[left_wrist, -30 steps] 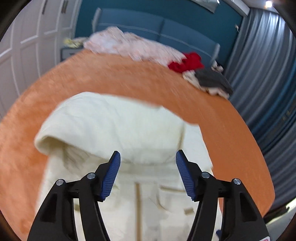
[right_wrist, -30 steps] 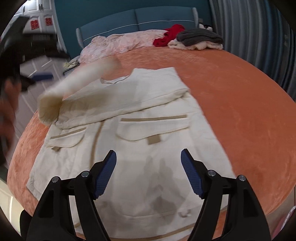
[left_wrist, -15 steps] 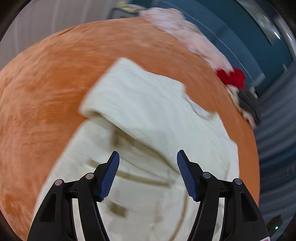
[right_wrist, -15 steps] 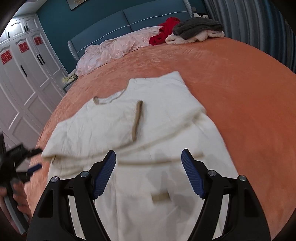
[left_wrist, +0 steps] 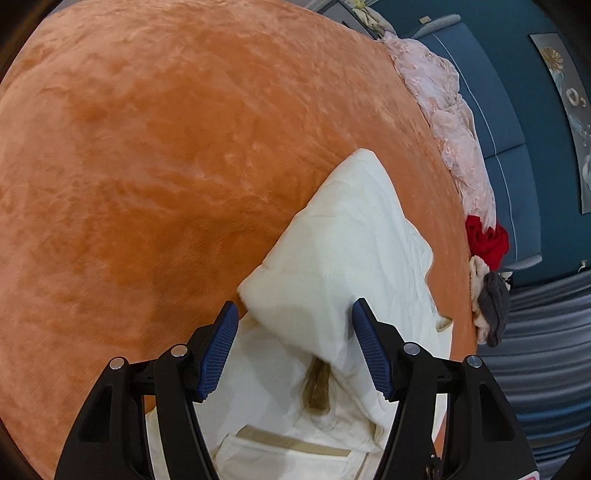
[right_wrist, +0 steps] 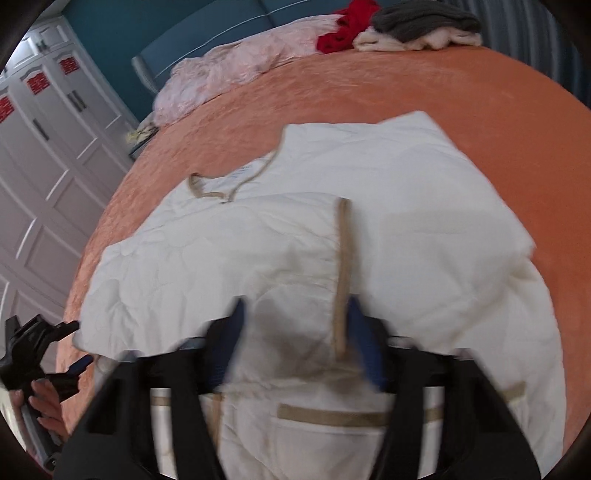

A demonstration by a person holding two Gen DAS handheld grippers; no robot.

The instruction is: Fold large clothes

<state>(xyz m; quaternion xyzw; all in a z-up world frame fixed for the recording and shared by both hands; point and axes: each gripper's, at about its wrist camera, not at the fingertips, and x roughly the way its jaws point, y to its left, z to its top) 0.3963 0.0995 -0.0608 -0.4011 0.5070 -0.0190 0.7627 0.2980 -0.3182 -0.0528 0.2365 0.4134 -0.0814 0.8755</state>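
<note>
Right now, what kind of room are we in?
Most likely a bedroom. A big bed with an orange blanket meets a padded blue headboard, white wardrobe doors stand to the side, and a cream jacket lies spread out for folding.

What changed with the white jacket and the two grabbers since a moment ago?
The left-side sleeve, in the air a second ago, now lies folded across the white jacket. The right gripper has come down over the sleeve's tan-trimmed cuff and its jaws are closing around it. The left gripper let go, swung aside and is open over the jacket's edge. The clothes pile and orange bedspread stayed put.
</note>
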